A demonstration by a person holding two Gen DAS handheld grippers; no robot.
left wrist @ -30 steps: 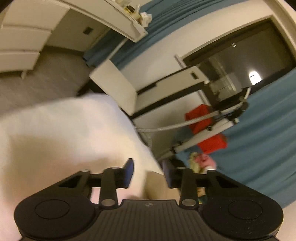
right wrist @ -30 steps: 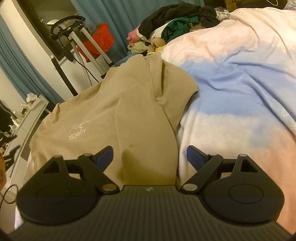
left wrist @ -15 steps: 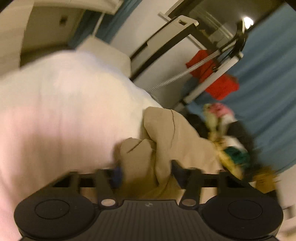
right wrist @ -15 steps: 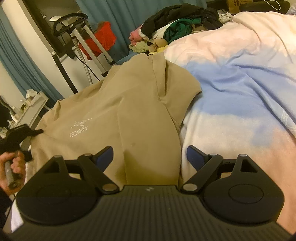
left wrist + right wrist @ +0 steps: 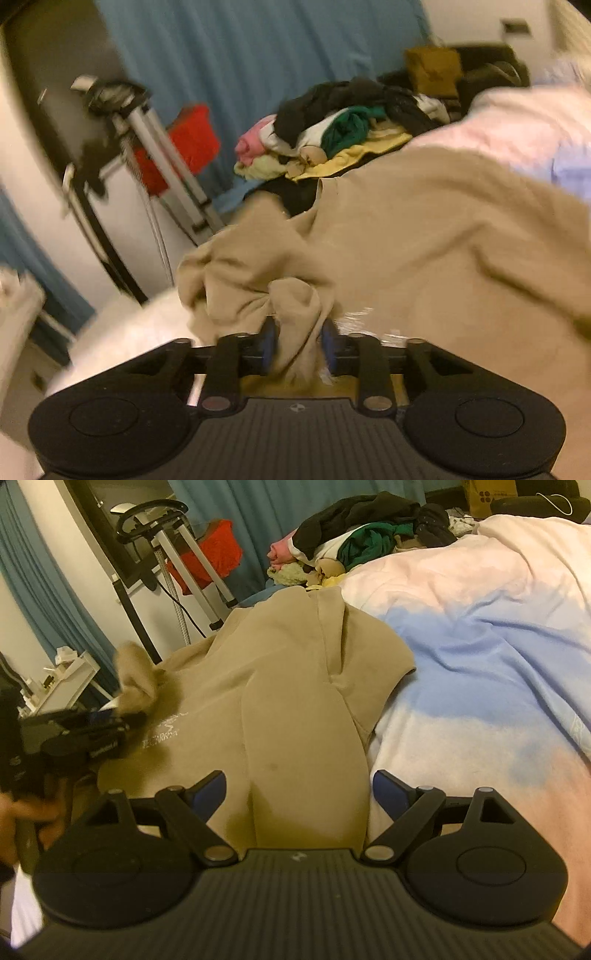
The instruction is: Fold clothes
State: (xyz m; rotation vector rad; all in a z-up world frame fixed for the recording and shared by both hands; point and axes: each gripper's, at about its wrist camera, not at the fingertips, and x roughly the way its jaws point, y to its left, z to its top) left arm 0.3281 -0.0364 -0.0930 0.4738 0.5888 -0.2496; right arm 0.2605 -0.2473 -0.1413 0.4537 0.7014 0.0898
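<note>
A tan T-shirt [image 5: 288, 701] with a small white chest logo lies spread on the bed, partly folded lengthwise. My left gripper [image 5: 298, 343] is shut on a bunched sleeve of that tan T-shirt [image 5: 424, 251] and holds it lifted at the shirt's left side. The right wrist view shows that left gripper [image 5: 110, 720] with the raised sleeve tuft, held by a hand. My right gripper [image 5: 299, 790] stands open low over the shirt's near hem, its blue pads either side of the folded panel, gripping nothing.
A pink and blue duvet [image 5: 480, 627] covers the bed to the right. A pile of mixed clothes [image 5: 354, 542] lies at the bed's far end. A metal stand with a red bag [image 5: 207, 554], blue curtains and a white shelf unit [image 5: 62, 679] stand on the left.
My left gripper swung in from the bed's edge, closed on the tan shirt's sleeve and lifted it. The right gripper stayed open and barely moved.
</note>
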